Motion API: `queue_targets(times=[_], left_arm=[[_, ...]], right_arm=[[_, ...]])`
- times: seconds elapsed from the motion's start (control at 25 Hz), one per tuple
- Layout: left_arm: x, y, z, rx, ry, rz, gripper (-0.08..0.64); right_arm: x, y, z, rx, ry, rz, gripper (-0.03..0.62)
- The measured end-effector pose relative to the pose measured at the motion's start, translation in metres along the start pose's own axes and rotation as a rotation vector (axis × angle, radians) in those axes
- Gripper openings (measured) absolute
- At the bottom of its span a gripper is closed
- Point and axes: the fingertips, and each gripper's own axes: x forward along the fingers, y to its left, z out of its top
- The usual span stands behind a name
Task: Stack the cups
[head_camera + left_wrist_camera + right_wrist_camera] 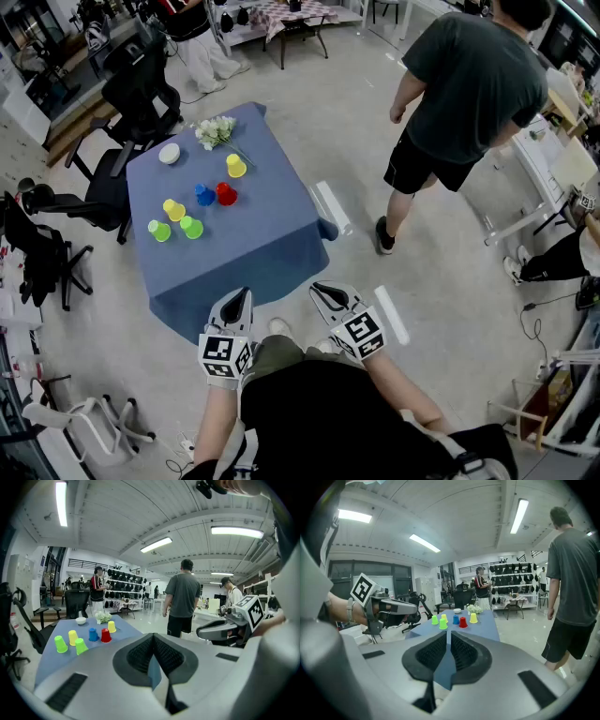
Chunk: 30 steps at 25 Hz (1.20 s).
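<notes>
Several upturned plastic cups stand apart on the blue-clothed table (pixel 253 253): a yellow cup (pixel 235 166) at the back, a blue cup (pixel 204 195) beside a red cup (pixel 226 194), then another yellow cup (pixel 173 210) and two green cups (pixel 159 231) (pixel 191 227) nearer me. My left gripper (pixel 236 300) and right gripper (pixel 323 291) hover side by side just short of the table's near edge, both shut and holding nothing. The left gripper view shows the red cup (pixel 106 635) far ahead of its shut jaws; the right gripper view shows the same red cup (pixel 462 622).
A white bowl (pixel 169 154) and a bunch of white flowers (pixel 216 131) sit at the table's far end. A person in a dark shirt (pixel 469 84) stands to the right. Black office chairs (pixel 122 103) (pixel 37 244) crowd the table's left side.
</notes>
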Motion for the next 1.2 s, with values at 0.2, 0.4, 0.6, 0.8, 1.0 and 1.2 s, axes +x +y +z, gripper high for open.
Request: queue_targets(times=[0.2,0.4,0.6,0.8,1.0,1.2], left_arm=[[0.014,0.03,-0.002,-0.017,0.029,-0.002,0.01],[0.03,0.06,-0.001,-0.009,0.043,-0.021,0.011],[0.047,0.099,-0.005,0.004,0.047,-0.031,0.011],[0.058,0.135,-0.021,-0.042,0.083,-0.042,0.011],[0.063,0.162,-0.032,-0.08,0.123,-0.028,0.011],[0.088,0.18,-0.026,-0.078,0.153,-0.007,0.011]], right_arm=[[0.024,-0.009,0.007,-0.01,0.022,-0.015,0.041],[0.059,-0.015,0.018,-0.033,0.043,-0.014,0.041],[0.107,-0.025,0.032,-0.036,0.056,-0.018,0.041],[0.144,-0.035,0.032,-0.018,0.095,-0.041,0.041],[0.167,-0.039,0.034,-0.015,0.127,-0.042,0.041],[0.194,-0.072,0.036,0.007,0.152,-0.021,0.041]])
